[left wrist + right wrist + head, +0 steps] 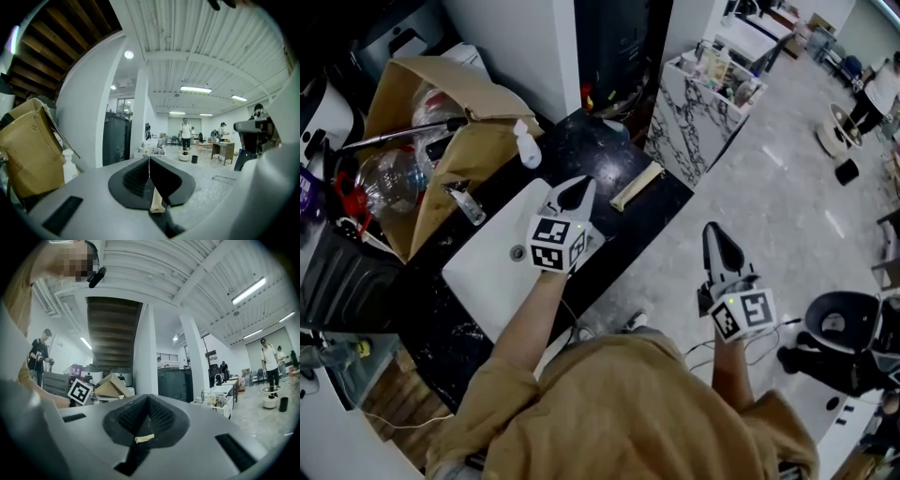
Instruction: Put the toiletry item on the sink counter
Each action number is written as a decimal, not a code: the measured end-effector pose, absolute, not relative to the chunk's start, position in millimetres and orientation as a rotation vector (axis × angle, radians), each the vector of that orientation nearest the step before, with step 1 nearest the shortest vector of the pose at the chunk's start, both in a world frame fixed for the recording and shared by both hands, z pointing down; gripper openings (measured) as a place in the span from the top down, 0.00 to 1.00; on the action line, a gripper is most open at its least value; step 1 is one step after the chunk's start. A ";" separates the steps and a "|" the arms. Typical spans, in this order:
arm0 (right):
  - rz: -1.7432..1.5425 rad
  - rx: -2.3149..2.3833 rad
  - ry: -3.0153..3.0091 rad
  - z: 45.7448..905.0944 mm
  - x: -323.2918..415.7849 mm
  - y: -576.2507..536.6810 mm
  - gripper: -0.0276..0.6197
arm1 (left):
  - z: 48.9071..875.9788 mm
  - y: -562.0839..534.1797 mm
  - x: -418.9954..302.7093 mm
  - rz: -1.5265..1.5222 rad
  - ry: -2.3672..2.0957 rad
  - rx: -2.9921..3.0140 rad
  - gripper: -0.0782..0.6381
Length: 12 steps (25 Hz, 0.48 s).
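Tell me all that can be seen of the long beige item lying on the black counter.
The long beige item is a narrow, flat-sided bar, pale like cardboard or wood; which, I cannot tell. It lies flat and slanted on the black counter, beside the white sink, near the counter's edge. Only the counter touches it; the left gripper is close but apart.

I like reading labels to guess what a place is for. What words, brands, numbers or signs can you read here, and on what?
No text can be read here.
Cubes on the left gripper and right gripper: black-and-white square patterns only, no letters.
On the white bottle: no legible label.
On the purple box: print too blurred to read.
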State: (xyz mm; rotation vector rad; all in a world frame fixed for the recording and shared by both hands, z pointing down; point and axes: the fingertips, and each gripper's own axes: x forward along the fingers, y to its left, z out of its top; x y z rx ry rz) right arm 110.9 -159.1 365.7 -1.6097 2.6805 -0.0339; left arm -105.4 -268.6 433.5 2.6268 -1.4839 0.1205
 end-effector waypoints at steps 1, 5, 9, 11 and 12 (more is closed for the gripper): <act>-0.024 -1.610 2.676 362.2 114.2 -162.4 0.95 | 420.4 -266.9 -107.1 0.075 -1.494 2.634 0.88; 0.010 -1.609 2.657 349.4 129.4 -174.7 0.95 | 372.5 -258.0 -114.1 -0.056 -1.545 2.677 0.88; 0.037 -1.600 2.647 336.9 148.5 -186.1 0.95 | 341.3 -256.9 -119.3 -0.127 -1.578 2.706 0.88; 0.047 -1.597 2.640 332.8 159.0 -190.4 0.95 | 332.5 -258.0 -123.5 -0.153 -1.607 2.704 0.88; 0.051 -1.600 2.636 331.0 164.3 -192.4 0.95 | 328.3 -257.6 -126.3 -0.171 -1.620 2.700 0.88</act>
